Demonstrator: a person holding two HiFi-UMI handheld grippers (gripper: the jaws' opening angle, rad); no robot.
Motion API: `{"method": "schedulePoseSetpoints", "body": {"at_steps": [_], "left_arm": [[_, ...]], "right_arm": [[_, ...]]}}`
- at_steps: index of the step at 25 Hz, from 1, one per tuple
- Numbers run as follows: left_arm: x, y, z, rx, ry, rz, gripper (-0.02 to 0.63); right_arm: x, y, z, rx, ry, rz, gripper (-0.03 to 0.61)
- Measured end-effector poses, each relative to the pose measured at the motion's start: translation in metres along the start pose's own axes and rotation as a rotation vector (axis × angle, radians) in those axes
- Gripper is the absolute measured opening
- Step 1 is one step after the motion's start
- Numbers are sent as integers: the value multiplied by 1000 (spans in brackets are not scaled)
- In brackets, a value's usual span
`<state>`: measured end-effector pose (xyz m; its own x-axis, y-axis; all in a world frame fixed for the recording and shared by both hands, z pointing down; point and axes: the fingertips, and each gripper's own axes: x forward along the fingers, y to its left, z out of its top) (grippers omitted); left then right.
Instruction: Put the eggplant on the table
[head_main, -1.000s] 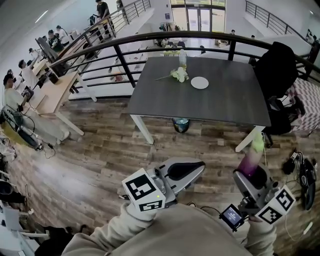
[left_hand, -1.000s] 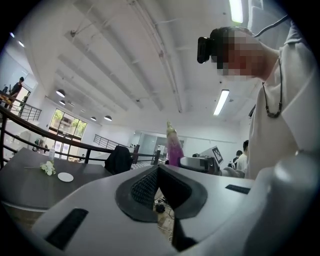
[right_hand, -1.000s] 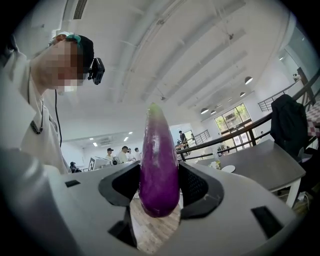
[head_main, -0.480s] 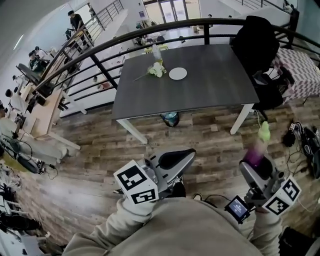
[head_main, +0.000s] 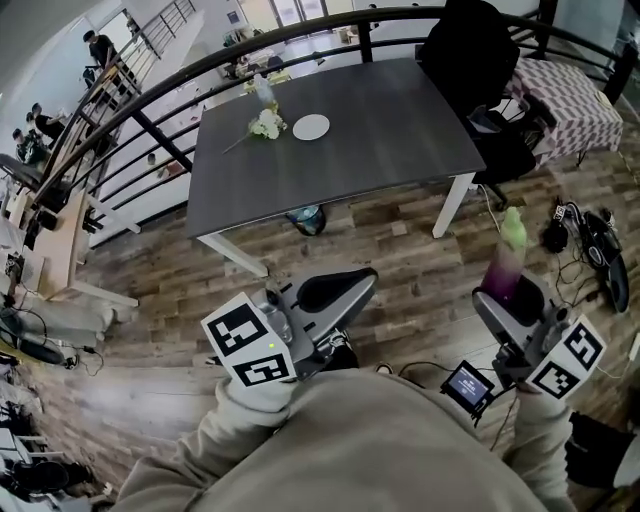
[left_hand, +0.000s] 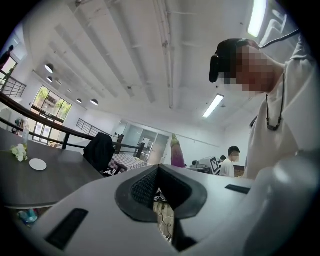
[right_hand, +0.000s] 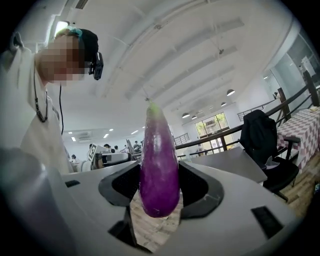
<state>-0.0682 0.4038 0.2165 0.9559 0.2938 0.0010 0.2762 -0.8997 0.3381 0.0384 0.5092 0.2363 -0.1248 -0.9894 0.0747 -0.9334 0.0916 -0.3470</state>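
Observation:
A long purple eggplant with a pale green tip stands upright between the pads of my right gripper, which is shut on its lower part. In the head view the eggplant rises out of the right gripper at lower right, over the wooden floor and short of the dark grey table. My left gripper is held level at lower centre, with its jaws together and nothing in them. In the left gripper view the left gripper frames the eggplant in the distance.
On the table's far left part lie a white plate, a bunch of white flowers and a bottle. A black chair with a jacket stands at its right end, with cables and bags on the floor. A blue bin sits under the table.
Both grippers have moved across the floor, the eggplant still held upright in the right one. The table now sits further left and a little nearer in the head view.

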Motion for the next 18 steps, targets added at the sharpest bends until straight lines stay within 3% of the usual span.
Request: {"method": "schedulePoseSetpoints", "body": {"at_steps": [5,11,18], "left_arm": [[3,17,7,0,-8,2,5],[-17,60,5,-33,-30,84,5],[-45,120,28,-24,-76,102,5]], "right_arm": [[24,5,-6,-13,41,22,238],[58,-1,-16,-24,96,43,238],[135,-4,-1,-37,95,79,238]]}}
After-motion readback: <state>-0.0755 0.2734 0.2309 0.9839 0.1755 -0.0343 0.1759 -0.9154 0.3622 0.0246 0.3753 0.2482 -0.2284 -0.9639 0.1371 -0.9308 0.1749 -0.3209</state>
